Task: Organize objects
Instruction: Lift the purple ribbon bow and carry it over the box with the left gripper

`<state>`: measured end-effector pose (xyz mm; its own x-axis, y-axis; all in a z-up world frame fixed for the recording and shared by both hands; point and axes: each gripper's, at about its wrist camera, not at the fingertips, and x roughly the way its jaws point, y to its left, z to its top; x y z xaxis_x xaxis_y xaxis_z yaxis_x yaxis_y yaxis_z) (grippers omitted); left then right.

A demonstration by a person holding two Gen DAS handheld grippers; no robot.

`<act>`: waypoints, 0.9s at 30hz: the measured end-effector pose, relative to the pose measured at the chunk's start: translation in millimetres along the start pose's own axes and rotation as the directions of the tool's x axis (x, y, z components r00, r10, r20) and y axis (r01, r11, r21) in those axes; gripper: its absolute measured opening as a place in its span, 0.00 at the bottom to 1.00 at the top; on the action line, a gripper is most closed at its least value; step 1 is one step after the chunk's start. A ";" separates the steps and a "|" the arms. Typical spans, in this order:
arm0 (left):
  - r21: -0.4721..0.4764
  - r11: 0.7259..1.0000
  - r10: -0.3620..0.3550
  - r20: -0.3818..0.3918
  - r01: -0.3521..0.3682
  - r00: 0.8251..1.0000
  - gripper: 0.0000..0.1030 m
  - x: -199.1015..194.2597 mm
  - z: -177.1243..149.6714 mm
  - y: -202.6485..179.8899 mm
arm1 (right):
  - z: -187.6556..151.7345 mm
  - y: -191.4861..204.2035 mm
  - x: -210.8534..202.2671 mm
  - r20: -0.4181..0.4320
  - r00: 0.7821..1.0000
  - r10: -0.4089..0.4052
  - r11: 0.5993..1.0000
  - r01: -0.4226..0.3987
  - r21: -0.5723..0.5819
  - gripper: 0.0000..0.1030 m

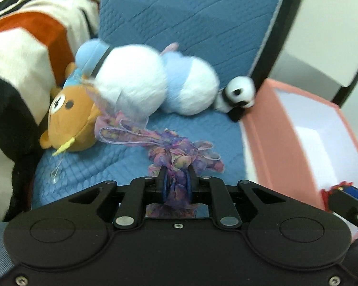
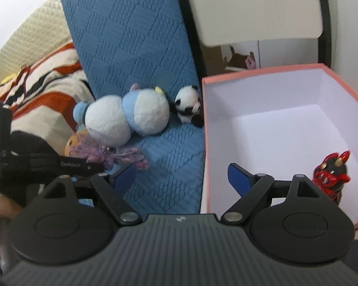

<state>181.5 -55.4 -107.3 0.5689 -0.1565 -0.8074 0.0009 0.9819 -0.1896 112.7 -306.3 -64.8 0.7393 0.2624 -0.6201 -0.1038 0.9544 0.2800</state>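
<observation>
Nearest the lens, left gripper (image 1: 176,178) clamped on purple ruffled fabric piece (image 1: 181,152), trailing over blue quilted cushion (image 1: 191,28). Right gripper (image 2: 182,178) with fingers wide apart, straddling edge of pink box (image 2: 262,74). Against the cushion back, white-and-blue plush (image 1: 155,81), beside orange bear plush (image 1: 69,124); small panda plush (image 1: 238,94) touching the box. Inside the box, red-and-black figurine (image 2: 331,176).

White lettering on the left tool (image 2: 93,166) is too blurred to read.
</observation>
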 end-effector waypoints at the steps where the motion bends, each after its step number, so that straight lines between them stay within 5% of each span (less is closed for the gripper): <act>1: 0.004 1.000 -0.017 0.008 0.017 1.000 0.13 -6.8 3.2 -5.8 | 3.9 -2.6 -4.1 0.007 1.000 -0.002 1.000 0.002 0.005 0.83; 15: 0.129 0.974 -0.198 0.101 0.185 0.975 0.13 -61.8 36.9 -113.4 | 39.6 -46.1 -42.2 0.053 0.996 -0.066 0.996 0.062 0.062 0.83; 27: 0.161 0.950 -0.268 -0.017 0.267 0.963 0.13 -19.4 12.9 -185.6 | 33.5 -98.1 -47.5 0.034 0.989 -0.147 0.979 0.140 0.146 0.83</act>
<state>180.8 -233.2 -49.3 0.5336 -0.4153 -0.7367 0.2850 0.9085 -0.3056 110.0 -417.1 -38.2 0.7689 0.1146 -0.6290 0.0994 0.9504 0.2947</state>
